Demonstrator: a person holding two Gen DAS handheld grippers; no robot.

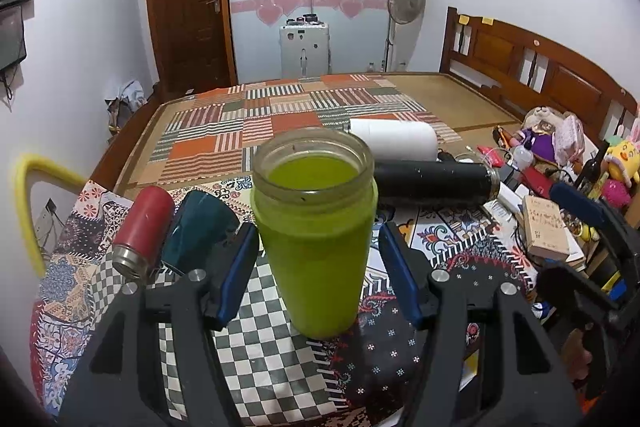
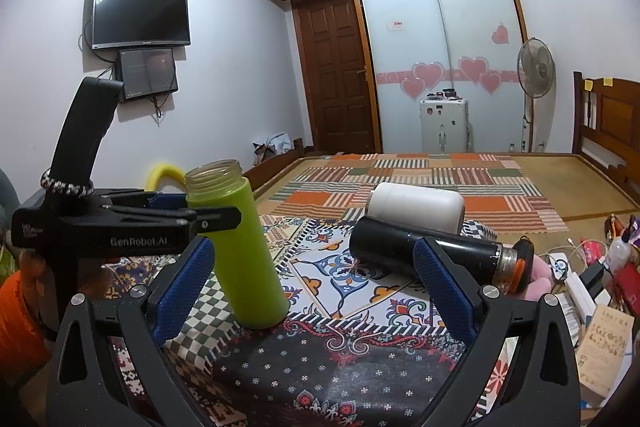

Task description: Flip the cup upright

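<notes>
The left tongs (image 1: 318, 271) are spread wide, with the green cup (image 1: 316, 235) standing upright between the blue pads (image 1: 240, 267); a gap is seen on both sides, so nothing is gripped. In the right wrist view the left tongs (image 2: 208, 217) are seen side-on, level with the upper part of the green cup (image 2: 236, 247), whose open mouth faces up (it appears tilted, perhaps only from the lens). The right tongs (image 2: 316, 291) are likewise held wide apart and empty, with the cup base just inside the left pad.

The cup is set on the patterned cloth (image 1: 280, 367) covering the tabletop. Five vessels are counted: one green cup upright, and four lying on their sides, namely one red flask (image 1: 146, 231), one teal cup (image 1: 200, 227), one black flask (image 1: 436, 185) and one white cup (image 1: 396, 141). One bed (image 1: 300, 107) is seen beyond.
</notes>
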